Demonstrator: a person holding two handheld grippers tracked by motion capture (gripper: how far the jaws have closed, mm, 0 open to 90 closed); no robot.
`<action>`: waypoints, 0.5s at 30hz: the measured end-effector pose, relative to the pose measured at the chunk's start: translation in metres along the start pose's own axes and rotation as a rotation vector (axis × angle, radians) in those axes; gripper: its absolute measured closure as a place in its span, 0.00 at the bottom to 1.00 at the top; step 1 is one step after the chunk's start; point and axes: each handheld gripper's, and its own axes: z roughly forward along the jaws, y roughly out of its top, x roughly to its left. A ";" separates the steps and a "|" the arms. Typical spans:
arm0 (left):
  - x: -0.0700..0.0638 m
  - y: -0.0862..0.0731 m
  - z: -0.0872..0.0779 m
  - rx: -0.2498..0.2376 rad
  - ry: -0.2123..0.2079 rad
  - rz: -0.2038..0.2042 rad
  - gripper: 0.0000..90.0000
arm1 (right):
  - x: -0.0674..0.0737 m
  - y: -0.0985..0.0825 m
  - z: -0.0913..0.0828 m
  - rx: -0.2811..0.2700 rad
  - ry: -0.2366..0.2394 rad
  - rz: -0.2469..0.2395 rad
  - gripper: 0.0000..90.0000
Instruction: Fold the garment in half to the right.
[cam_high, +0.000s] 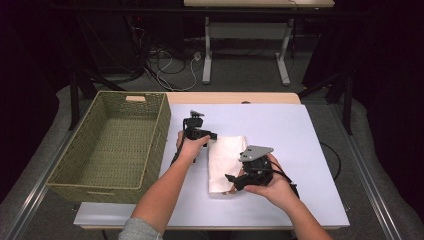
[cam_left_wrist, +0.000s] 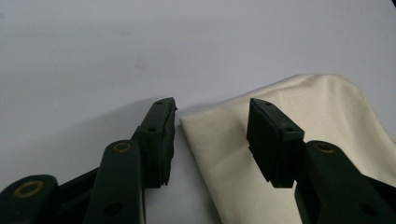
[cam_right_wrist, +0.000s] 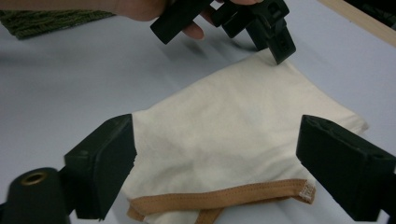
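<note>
The desk (cam_high: 300, 150) carries a smooth, matte white top with a wooden strip along its far edge. On its 9 o'clock side stands a rectangular basket (cam_high: 150, 150) of olive-green woven fibre, open at the top, with a handle slot in its far wall.

The folded cloth (cam_high: 222, 160) lies flat near the desk's centre, just beside the basket's right wall. It is cream cotton-like fabric, roughly rectangular, with its long axis running from 12 to 6 o'clock. A tan webbing strap (cam_right_wrist: 219, 198) with visible stitching crosses its near end.

The left tongs (cam_high: 214, 136) sit at the cloth's far-left corner, at about 11 o'clock from its centre. Their jaws straddle that corner half spread: one jaw rests on the bare desk and the other over the fabric, with no pinch visible.

The right tongs (cam_high: 229, 177) sit at the cloth's near end, at 6 o'clock, pointing toward 9 o'clock. Their jaws stand spread wide on either side of the strap end, clear of the fabric.

Judgement: both tongs are about equally near. The next move depends on each closing on its own end of the long axis.
</note>
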 end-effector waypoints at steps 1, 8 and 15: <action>-0.001 0.000 0.001 -0.003 0.003 0.003 0.58 | 0.000 0.000 0.000 -0.002 -0.002 0.006 0.15; -0.005 0.000 0.003 0.024 -0.019 0.023 0.61 | 0.000 -0.001 0.002 0.011 0.007 0.005 0.16; -0.006 0.000 0.002 0.044 0.011 0.042 0.73 | -0.001 -0.001 0.002 0.009 0.008 0.011 0.16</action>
